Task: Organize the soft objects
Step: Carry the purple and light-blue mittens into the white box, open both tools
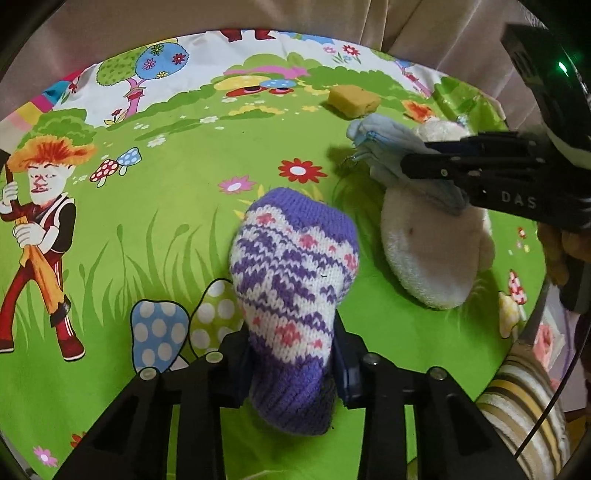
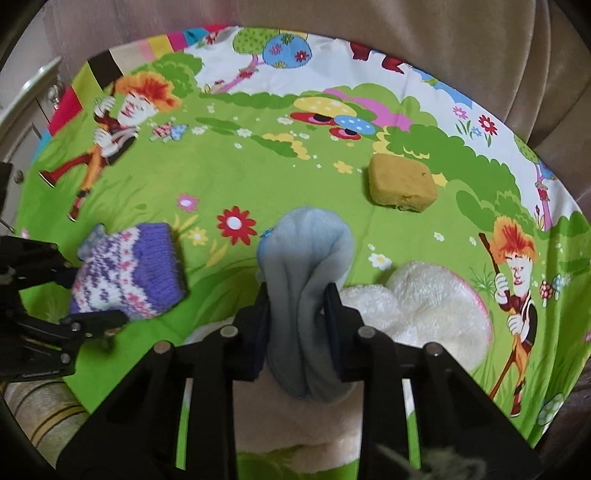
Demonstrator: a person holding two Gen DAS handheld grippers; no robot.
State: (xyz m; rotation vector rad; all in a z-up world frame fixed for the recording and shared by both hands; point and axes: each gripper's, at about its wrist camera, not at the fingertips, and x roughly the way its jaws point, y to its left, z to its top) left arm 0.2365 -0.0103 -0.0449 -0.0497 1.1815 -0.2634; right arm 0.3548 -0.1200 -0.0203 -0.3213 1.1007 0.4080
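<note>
So right now both my claws are loaded. My left claw (image 1: 291, 369) is pinching the purple knit sock (image 1: 291, 280) near its cuff, and its long axis runs straight out ahead of the fingers, toe end away from me. My right claw (image 2: 297, 314) is squeezed onto the pale blue sock (image 2: 306, 266) the same way, lengthwise out front.

The two sit side by side, purple to the left, blue to the right and partly over the cream fluffy sock (image 1: 432, 251), so I'd say the right hand is nearer that one. A yellow sponge (image 2: 402, 182) sits further back. Everything is on a bright green cartoon sheet (image 1: 184, 221), beige curtain (image 2: 406, 22) behind.
</note>
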